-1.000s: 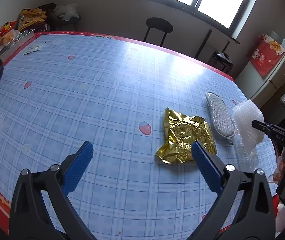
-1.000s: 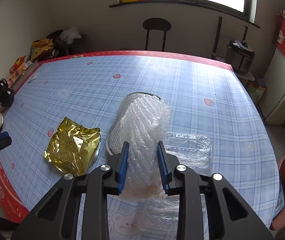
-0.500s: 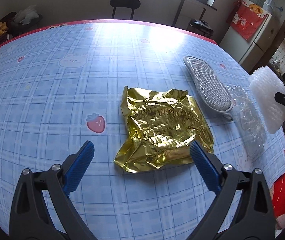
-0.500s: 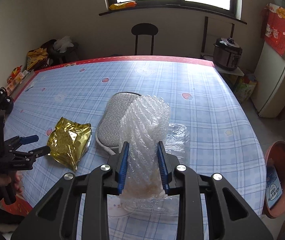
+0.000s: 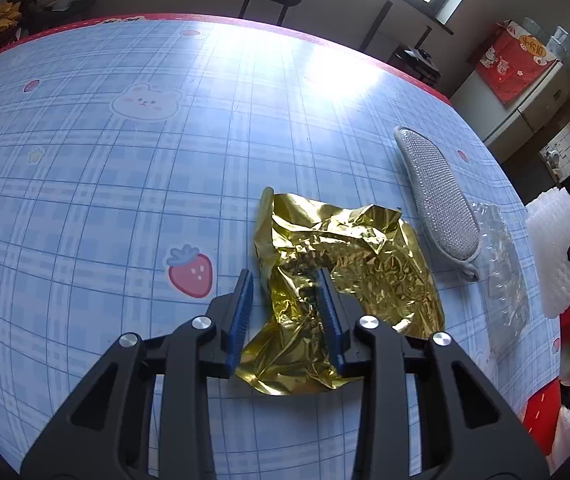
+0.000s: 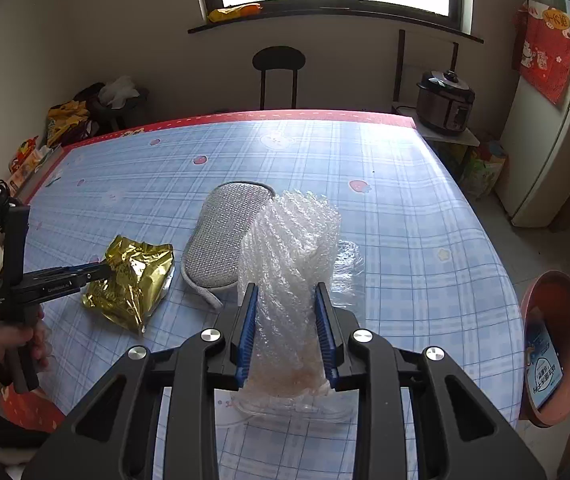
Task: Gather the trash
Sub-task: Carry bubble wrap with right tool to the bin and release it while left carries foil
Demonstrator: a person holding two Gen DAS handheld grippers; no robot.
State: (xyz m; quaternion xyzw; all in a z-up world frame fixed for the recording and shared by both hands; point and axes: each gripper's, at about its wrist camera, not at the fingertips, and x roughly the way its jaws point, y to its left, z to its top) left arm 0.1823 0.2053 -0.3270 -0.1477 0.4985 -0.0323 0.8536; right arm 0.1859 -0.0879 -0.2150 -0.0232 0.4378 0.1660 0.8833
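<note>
On the left, the left gripper [image 5: 287, 280] is down at the blue checked table [image 5: 125, 184], its blue fingers [image 5: 241, 312] drawn most of the way together around the near left part of the crumpled gold wrapper [image 5: 349, 264]. One finger presses into the foil from the right and the other stands at its left edge; the foil bunches up between them, though whether the grip is firm cannot be told. In the right wrist view the same gripper [image 6: 103, 270] reaches in from the left edge, held by a hand [image 6: 25, 336], with its tips at the gold wrapper [image 6: 133, 284], which still lies on the table [image 6: 405, 208].

Just right of the wrapper lies a grey mesh pad [image 5: 437, 196], long and oval, flat on the cloth. A sheet of clear plastic [image 5: 505, 276] lies beside it, touching its right side.

Further right, the right gripper [image 6: 287, 328] is closed on a roll of bubble wrap [image 6: 289, 272], the blue fingers [image 6: 323, 332] squeezing its lower part from both sides. The roll stands upright, lifted above the table. From the left wrist view the bubble wrap [image 5: 557, 248] shows at the far right edge.

At the far right, beyond the table edge, a reddish basin [image 6: 557, 344] sits on the floor.
</note>
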